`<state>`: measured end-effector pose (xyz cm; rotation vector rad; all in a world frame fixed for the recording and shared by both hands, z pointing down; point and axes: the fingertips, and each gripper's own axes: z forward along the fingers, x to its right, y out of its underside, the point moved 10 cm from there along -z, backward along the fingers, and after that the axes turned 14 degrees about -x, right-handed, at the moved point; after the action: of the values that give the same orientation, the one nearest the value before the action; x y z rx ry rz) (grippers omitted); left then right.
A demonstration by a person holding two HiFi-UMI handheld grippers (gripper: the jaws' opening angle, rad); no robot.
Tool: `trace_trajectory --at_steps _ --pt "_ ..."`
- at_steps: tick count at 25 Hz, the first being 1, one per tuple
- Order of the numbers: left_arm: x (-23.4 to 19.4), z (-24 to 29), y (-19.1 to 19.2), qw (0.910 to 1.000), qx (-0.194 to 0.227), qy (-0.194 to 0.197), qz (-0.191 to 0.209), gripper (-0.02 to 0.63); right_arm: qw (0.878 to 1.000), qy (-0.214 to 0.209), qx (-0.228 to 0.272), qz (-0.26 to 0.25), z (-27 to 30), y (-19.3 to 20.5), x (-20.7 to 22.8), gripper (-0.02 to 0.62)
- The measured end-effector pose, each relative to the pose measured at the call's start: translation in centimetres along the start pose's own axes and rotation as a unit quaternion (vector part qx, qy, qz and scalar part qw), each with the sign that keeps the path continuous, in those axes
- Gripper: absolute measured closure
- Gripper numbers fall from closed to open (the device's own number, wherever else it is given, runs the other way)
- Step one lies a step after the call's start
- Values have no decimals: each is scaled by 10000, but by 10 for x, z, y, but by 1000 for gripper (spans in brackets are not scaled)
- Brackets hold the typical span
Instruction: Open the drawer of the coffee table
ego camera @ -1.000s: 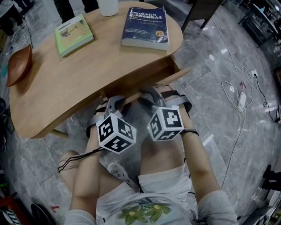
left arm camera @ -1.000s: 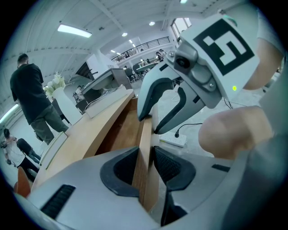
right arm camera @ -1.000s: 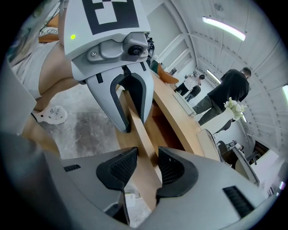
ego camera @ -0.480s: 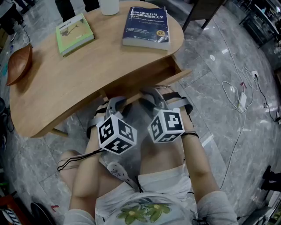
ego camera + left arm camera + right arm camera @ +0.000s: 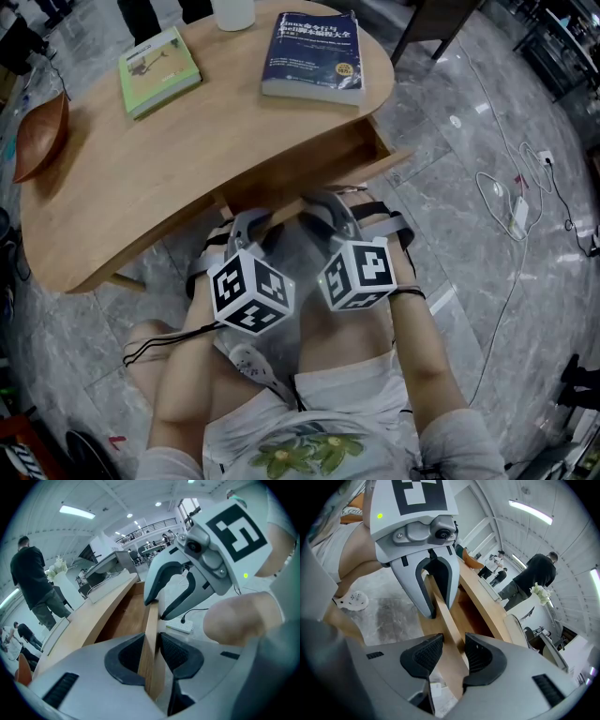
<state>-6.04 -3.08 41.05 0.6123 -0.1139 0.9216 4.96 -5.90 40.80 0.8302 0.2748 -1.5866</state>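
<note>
Under the near right edge of the coffee table (image 5: 141, 178), the drawer (image 5: 319, 155) stands partly pulled out toward the seated person, with a wedge of its wooden inside showing beneath the top. Its thin drawer front (image 5: 380, 167) runs slantwise, just ahead of the person's knees.

Both grippers are on that board from above, side by side. The left gripper (image 5: 251, 223) is clamped on the top edge of the drawer front. In the left gripper view the board rises straight between its dark ribbed pads (image 5: 126, 654), which close on either face. The right gripper (image 5: 323, 204) grips the same edge a little further to the right, and its pads (image 5: 480, 656) close on the board in the same way. Each gripper view shows the other gripper further along the board, also astride it.

On the table top a blue book (image 5: 312, 56) lies near the right end, above the drawer. A green book (image 5: 159, 71) lies further left, and a white cup (image 5: 232, 13) stands at the far edge between them. A brown dish (image 5: 42, 139) sits on the far left end.

The table stands on a grey marbled floor (image 5: 450, 234). To the right, a white power strip (image 5: 517, 216) lies there with a loose cable (image 5: 487, 192). In the left gripper view, a person in black (image 5: 33, 583) stands beyond the table.
</note>
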Motion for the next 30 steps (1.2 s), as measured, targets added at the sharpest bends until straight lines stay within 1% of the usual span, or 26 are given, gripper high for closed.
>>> trace_trajectory --at_steps 18,30 --pt "13 -3 0 10000 -56 -27 18 505 10000 20 2 39 -7 5 -9 451" --pt "24 -6 -2 9999 -131 38 12 508 10000 22 -2 78 -15 9 -18 451"
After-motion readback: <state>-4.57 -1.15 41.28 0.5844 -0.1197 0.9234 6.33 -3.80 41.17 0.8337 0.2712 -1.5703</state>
